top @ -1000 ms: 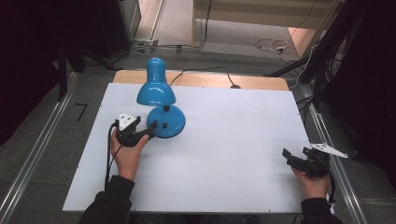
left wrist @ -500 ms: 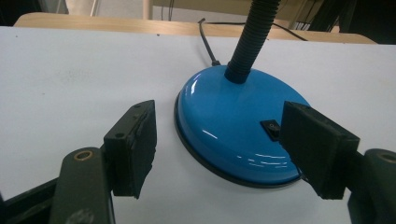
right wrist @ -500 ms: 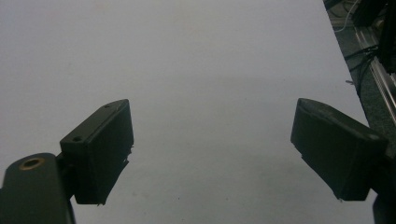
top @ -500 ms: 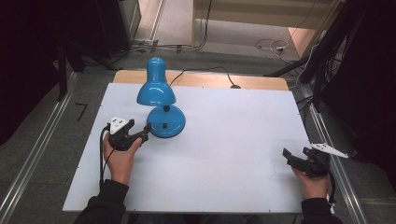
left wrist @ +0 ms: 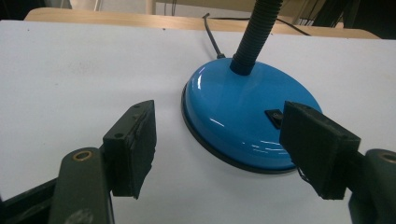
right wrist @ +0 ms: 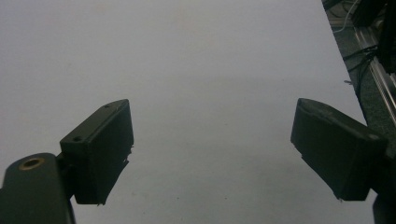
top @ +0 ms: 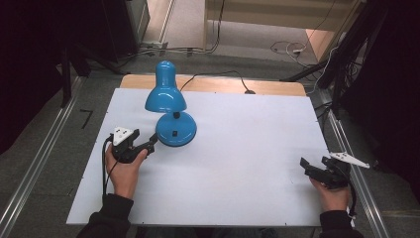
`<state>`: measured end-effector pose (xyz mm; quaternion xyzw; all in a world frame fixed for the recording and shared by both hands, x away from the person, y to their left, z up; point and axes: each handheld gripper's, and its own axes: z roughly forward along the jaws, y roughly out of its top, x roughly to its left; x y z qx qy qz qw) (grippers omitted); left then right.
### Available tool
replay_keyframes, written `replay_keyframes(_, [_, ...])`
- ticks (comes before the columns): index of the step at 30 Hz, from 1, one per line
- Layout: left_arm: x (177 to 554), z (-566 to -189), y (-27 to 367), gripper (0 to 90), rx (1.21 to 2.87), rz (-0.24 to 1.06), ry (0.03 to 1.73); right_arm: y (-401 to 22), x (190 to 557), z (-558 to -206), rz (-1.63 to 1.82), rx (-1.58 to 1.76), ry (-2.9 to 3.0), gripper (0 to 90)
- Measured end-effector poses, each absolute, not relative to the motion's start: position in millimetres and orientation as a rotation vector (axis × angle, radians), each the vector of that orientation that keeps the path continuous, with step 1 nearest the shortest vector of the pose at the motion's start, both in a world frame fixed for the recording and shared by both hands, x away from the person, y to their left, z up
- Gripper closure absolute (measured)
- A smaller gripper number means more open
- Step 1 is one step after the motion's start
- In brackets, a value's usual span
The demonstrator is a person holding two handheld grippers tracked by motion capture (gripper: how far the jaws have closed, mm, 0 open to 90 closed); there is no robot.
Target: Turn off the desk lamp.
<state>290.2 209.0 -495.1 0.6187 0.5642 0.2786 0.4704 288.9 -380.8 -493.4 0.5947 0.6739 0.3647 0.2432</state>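
Desk lamp [top: 168, 111]: glossy blue, round base, black gooseneck, no readable markings, sits left-centre on the white table [top: 247, 148]. High view: left gripper [top: 147, 144] held just beside the lamp base, tips at its rim; right gripper [top: 308, 165] well apart, near the right table edge. Left gripper view: left gripper [left wrist: 217, 147] jaws spread wide, nothing between the pads; base [left wrist: 247, 119] with black switch [left wrist: 274, 116] just ahead. Right gripper view: right gripper [right wrist: 212, 151] jaws spread wide over bare matte tabletop, holding nothing.

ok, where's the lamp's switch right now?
The black switch sits on the blue lamp base, table's left half in the high view, near the open left gripper; its right jaw partly hides it.
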Motion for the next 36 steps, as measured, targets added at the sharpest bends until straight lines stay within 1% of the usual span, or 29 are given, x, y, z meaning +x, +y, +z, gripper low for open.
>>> replay_keyframes(36, [276.8, -500.6, 220.3, 26.1, 1.529, 0.669, 1.407, -381.4, 289.0, -493.6, 1.002, 1.626, 1.845, 11.7])
